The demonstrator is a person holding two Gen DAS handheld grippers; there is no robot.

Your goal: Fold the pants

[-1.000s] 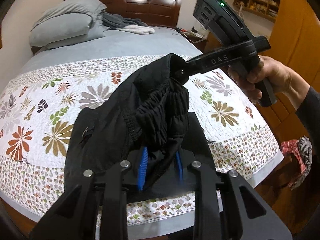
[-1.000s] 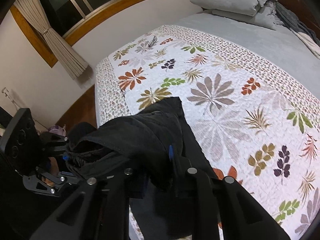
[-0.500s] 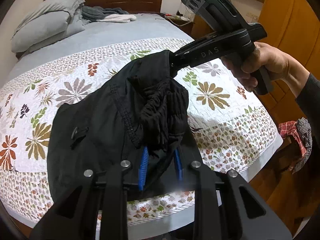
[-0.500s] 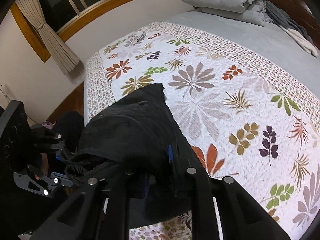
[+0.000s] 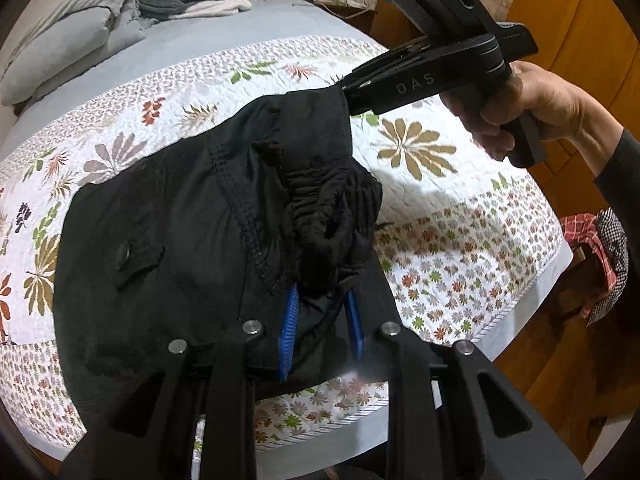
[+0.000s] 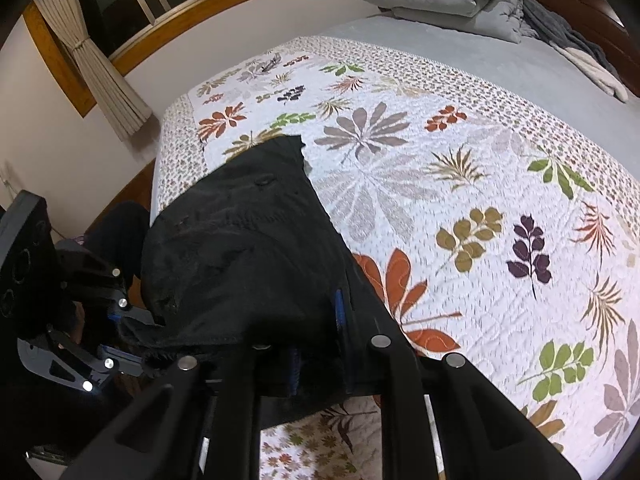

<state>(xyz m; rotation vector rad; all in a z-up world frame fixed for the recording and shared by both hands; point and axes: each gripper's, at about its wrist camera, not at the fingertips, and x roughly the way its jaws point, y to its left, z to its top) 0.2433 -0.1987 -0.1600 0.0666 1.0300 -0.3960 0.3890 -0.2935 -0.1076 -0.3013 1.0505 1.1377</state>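
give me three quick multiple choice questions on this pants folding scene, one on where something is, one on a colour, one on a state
1. Where do the grey pillows lie?
A. at the head of the bed by the wooden headboard
B. on the floor
C. on top of the pants

2. What colour are the pants?
A. red
B. black
C. light grey

3. How does the left gripper stand?
A. open above the bare quilt
B. shut on the pants' bunched waistband
C. shut on a pillow

Answers:
1 A, the pillows are stacked at the far end, beyond the floral quilt.
2 B, the cloth is black all over against the white patterned quilt.
3 B, the blue pads pinch the gathered fabric, and the right gripper clamps another edge of it.
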